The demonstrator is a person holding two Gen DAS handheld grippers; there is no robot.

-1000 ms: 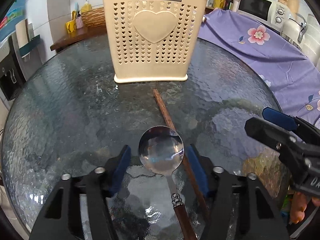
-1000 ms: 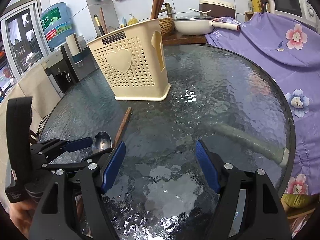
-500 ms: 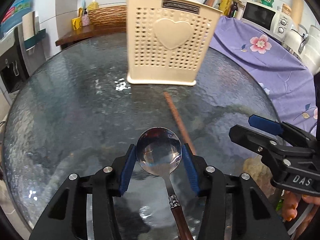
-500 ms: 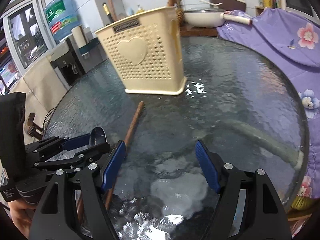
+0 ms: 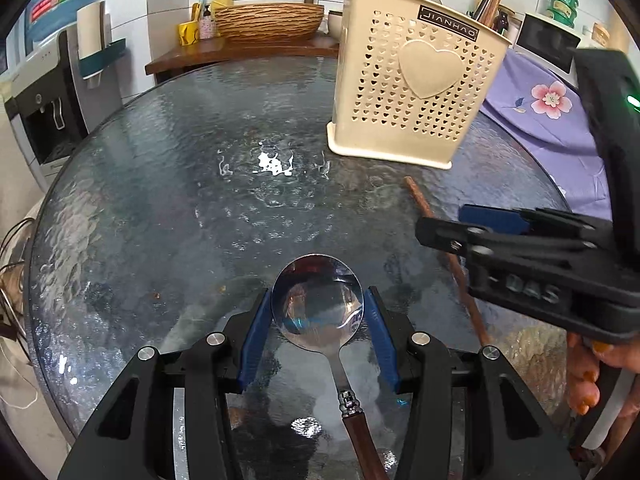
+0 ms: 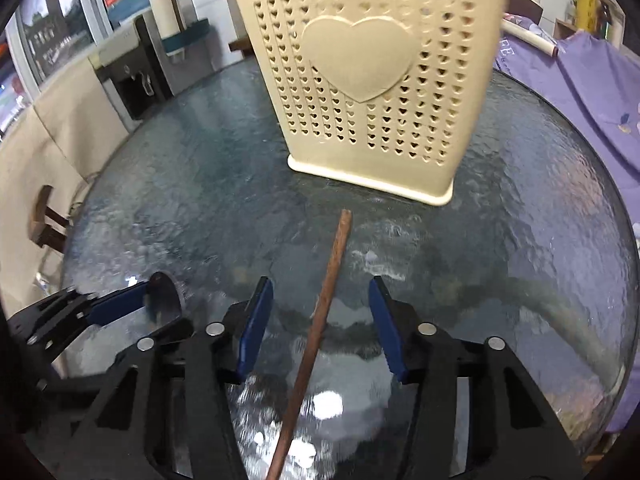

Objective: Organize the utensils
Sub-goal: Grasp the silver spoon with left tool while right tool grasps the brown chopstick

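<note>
Straddling the wooden chopstick (image 6: 320, 332) with the right gripper (image 6: 320, 320), jaws just closing in but pads not yet touching — worth centring before pinching. Left gripper (image 5: 318, 316) clamped on the spoon (image 5: 318, 306) bowl, over the glass table (image 5: 160, 200) — cream utensil holder (image 6: 368, 80) just beyond.

Woven basket (image 5: 269, 20), water dispenser (image 5: 44, 96), floral purple cloth (image 5: 548, 112) around the table.

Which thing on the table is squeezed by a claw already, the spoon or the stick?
The spoon: the left claw pinches its shiny bowl. The brown stick just lies between the right claw's blue pads, untouched.
</note>
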